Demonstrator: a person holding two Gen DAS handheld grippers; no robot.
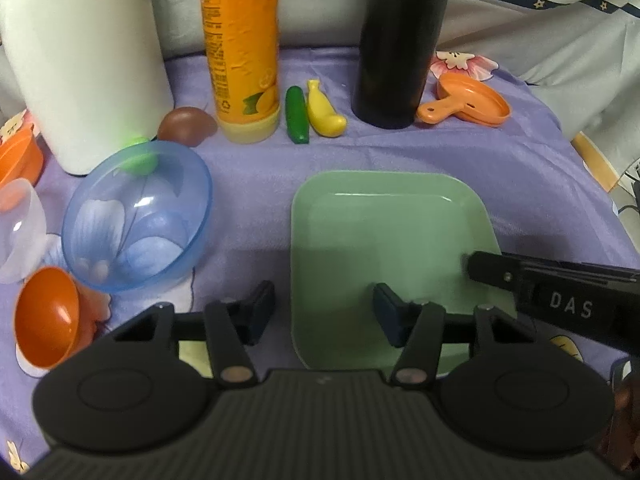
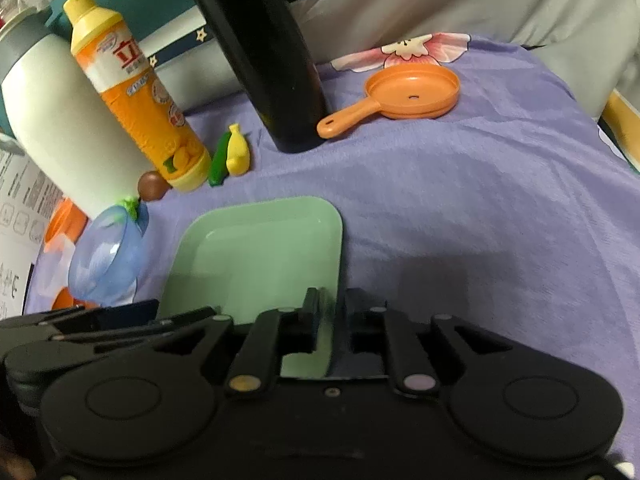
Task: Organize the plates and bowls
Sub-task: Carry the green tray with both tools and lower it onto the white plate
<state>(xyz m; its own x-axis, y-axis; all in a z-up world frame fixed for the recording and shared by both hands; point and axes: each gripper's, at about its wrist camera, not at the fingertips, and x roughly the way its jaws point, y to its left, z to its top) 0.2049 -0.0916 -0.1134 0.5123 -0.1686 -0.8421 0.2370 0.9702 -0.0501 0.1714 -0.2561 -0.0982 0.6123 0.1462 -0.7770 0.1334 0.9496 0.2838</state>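
**Right tongs on plate rim**

Blue bowl [image 1: 138, 216] tilted, left of green plate [image 1: 384, 240]. Left tongs [image 1: 320, 312] wide apart, straddling plate's near-left edge. Right tongs [image 2: 328, 320] pinch plate's right rim. Plate on purple surface [image 2: 480, 208].

Purple floral tablecloth [image 2: 460, 200]; star-trimmed bedding [image 1: 540, 20] behind

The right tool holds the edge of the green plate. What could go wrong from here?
1. The right tool grips the square green plastic plate only at its right rim, so the plate may tilt or slip when lifted.
2. The open left tool straddles the plate's left edge and could catch it.
3. The transparent blue plastic bowl lies tipped close by; a swinging plate might knock it.
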